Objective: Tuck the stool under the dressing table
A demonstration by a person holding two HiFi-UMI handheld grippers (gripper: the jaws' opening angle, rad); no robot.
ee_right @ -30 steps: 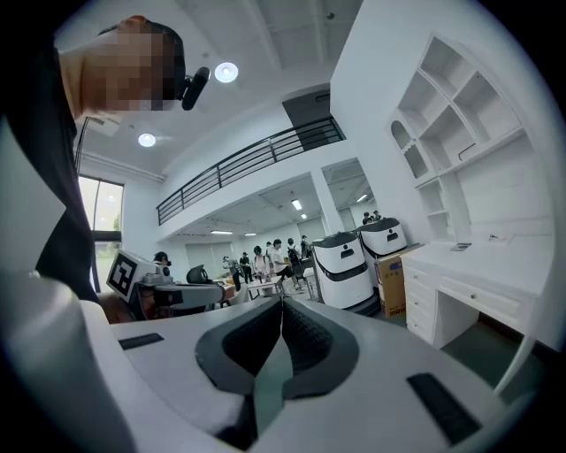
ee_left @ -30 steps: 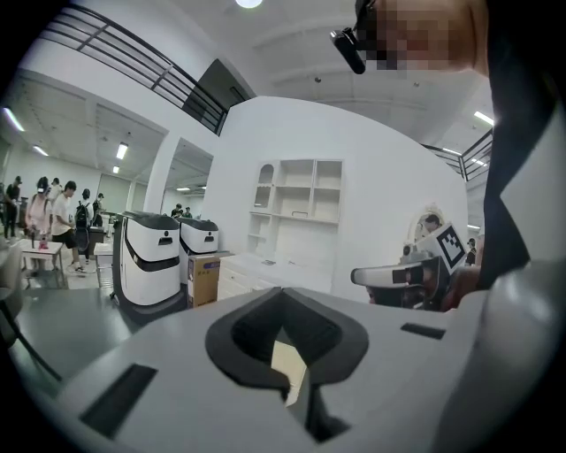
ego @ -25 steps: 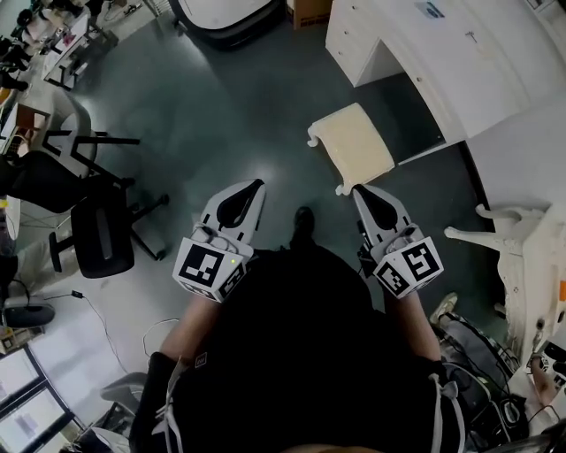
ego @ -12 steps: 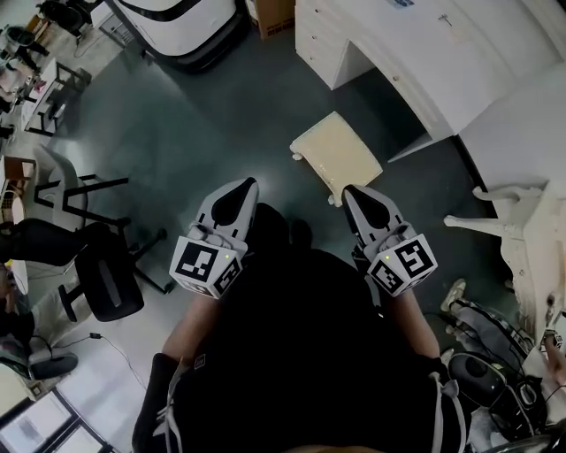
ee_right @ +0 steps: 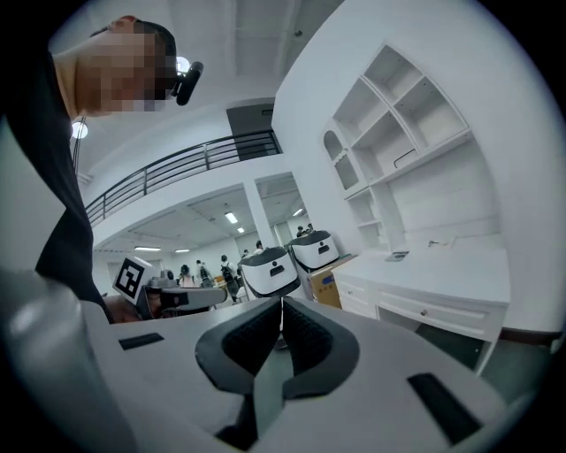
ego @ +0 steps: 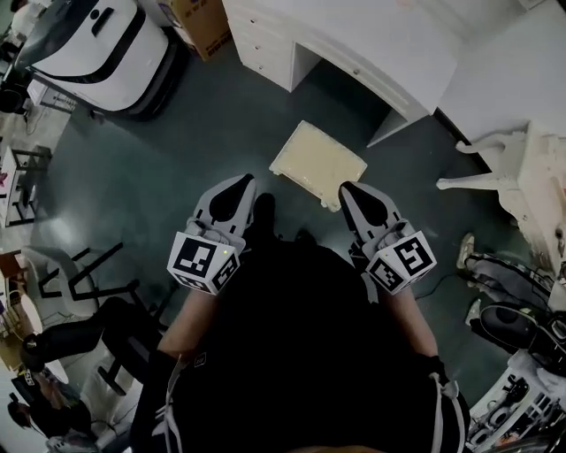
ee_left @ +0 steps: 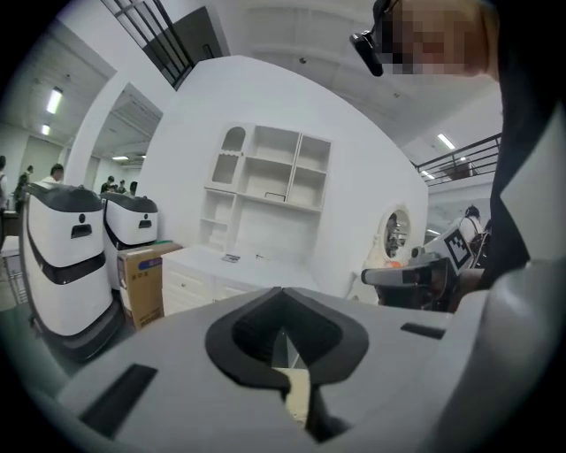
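A cream-topped stool (ego: 317,163) stands on the dark floor in front of the white dressing table (ego: 371,44), outside its knee opening. In the head view my left gripper (ego: 240,181) is shut and empty, just left of the stool's near edge. My right gripper (ego: 350,188) is shut and empty too, at the stool's near right corner; whether it touches I cannot tell. In the left gripper view the left gripper (ee_left: 281,290) points at the dressing table (ee_left: 239,265), and a strip of the stool (ee_left: 299,398) shows between its jaws. The right gripper (ee_right: 282,303) points past the dressing table (ee_right: 442,270).
Two white robot bases (ego: 97,49) and a cardboard box (ego: 202,22) stand left of the dressing table. A white ornate chair (ego: 522,168) and bags (ego: 517,318) are at the right. Office chairs (ego: 80,292) stand at the lower left. People stand in the far hall (ee_right: 190,274).
The person has stepped forward and turned. Both shut grippers have come up to the stool's near edge, and the dressing table has swung into the middle of the head view.
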